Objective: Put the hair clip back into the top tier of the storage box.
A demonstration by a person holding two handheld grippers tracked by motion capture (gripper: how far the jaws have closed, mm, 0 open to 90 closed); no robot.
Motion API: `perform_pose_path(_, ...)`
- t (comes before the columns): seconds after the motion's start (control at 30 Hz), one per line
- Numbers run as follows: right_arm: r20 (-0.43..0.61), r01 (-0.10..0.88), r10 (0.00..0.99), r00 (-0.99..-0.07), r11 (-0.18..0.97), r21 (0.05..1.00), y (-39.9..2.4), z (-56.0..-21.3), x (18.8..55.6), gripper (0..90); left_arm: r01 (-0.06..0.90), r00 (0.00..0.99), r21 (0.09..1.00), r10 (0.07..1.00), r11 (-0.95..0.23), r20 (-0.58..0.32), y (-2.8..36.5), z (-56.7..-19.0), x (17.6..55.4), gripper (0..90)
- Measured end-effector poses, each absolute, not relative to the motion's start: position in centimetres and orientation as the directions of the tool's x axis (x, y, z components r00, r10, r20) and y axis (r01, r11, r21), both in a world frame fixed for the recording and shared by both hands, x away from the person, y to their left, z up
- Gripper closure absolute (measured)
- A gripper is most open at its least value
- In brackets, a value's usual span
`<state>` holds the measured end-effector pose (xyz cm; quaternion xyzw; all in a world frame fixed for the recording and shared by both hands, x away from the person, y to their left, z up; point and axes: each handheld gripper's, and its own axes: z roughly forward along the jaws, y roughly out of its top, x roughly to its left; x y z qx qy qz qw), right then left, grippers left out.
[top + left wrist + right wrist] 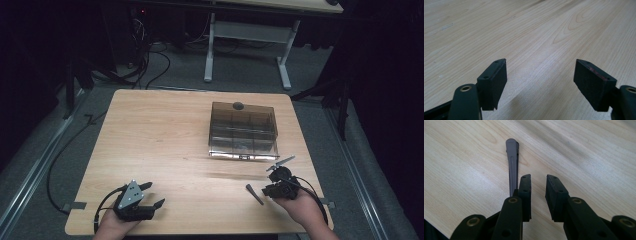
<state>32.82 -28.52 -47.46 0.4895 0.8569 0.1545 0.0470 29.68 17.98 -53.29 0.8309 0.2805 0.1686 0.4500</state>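
Note:
A slim grey tapered stick [254, 194] with a ribbed side lies flat on the wooden table [165, 135] near its front right. My right gripper [270, 190] sits just right of it, held low over the table. In the right gripper view the stick [512, 162] runs away alongside the outside of the left-hand jaw, not between the jaws. The right gripper [538, 177] is open by a narrow gap, with bare wood showing in it. My left gripper [154, 194] rests at the front left. Its jaws [540, 60] stand wide open over bare wood.
A smoky see-through compartment box [242, 130] stands at the table's centre right, beyond the right gripper, with a small dark round thing [238, 105] at its far edge. Cables and the white legs of another table [210, 50] are on the floor past the far edge.

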Motion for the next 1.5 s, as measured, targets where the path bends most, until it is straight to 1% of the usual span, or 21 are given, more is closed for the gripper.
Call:
perform_pose_path(0.3, 0.070, 0.824, 0.844, -0.531, 0.496, 0.272, -28.0, -47.3, 33.4, 75.2, 0.312, 0.794, 0.842, 0.608, -0.440, 0.024, 17.9, -53.3, 29.8, 27.2)
perform_pose_path(0.53, 0.069, 0.821, 0.834, -0.548, 0.519, 0.239, -27.3, -46.8, 33.7, 75.1, 0.313, 0.786, 0.846, 0.618, -0.432, 0.025, 18.0, -53.3, 29.7, 27.2)
perform_pose_path(0.7, 0.070, 0.819, 0.827, -0.558, 0.536, 0.204, -26.9, -46.8, 33.7, 73.7, 0.316, 0.783, 0.847, 0.622, -0.428, 0.023, 18.0, -53.3, 29.7, 27.3)
perform_pose_path(0.83, 0.067, 0.806, 0.813, -0.579, 0.558, 0.197, -26.1, -46.4, 33.5, 71.8, 0.316, 0.786, 0.845, 0.617, -0.432, 0.021, 18.0, -53.3, 29.7, 27.2)
perform_pose_path(0.97, 0.057, 0.790, 0.795, -0.604, 0.589, 0.170, -25.3, -47.0, 33.7, 70.6, 0.310, 0.791, 0.844, 0.611, -0.438, 0.026, 18.0, -53.3, 29.7, 27.4)
perform_pose_path(1.13, 0.064, 0.803, 0.804, -0.591, 0.579, 0.144, -24.5, -47.8, 34.2, 70.8, 0.312, 0.789, 0.844, 0.614, -0.437, 0.025, 18.0, -53.3, 29.7, 27.4)
perform_pose_path(1.27, 0.057, 0.793, 0.794, -0.605, 0.596, 0.125, -23.8, -48.1, 34.9, 71.3, 0.312, 0.791, 0.843, 0.611, -0.439, 0.025, 18.0, -53.3, 29.7, 27.3)
perform_pose_path(1.3, 0.047, 0.774, 0.776, -0.629, 0.620, 0.130, -23.7, -48.3, 35.2, 71.5, 0.312, 0.791, 0.843, 0.611, -0.439, 0.025, 18.0, -53.3, 29.7, 27.3)
perform_pose_path(1.37, 0.042, 0.776, 0.777, -0.628, 0.620, 0.121, -23.5, -48.4, 35.5, 72.6, 0.310, 0.792, 0.844, 0.610, -0.438, 0.025, 18.1, -53.3, 29.6, 27.3)
perform_pose_path(1.4, 0.048, 0.788, 0.789, -0.613, 0.606, 0.109, -23.3, -48.5, 35.5, 72.8, 0.310, 0.792, 0.844, 0.610, -0.437, 0.024, 18.1, -53.3, 29.6, 27.3)
perform_pose_path(1.43, 0.039, 0.788, 0.789, -0.613, 0.607, 0.103, -23.2, -48.6, 35.5, 74.5, 0.310, 0.793, 0.845, 0.609, -0.436, 0.023, 18.1, -53.3, 29.6, 27.3)
perform_pose_path(1.5, 0.026, 0.779, 0.781, -0.624, 0.618, 0.111, -23.2, -48.6, 35.6, 75.6, 0.310, 0.795, 0.844, 0.607, -0.438, 0.023, 18.1, -53.3, 29.6, 27.3)
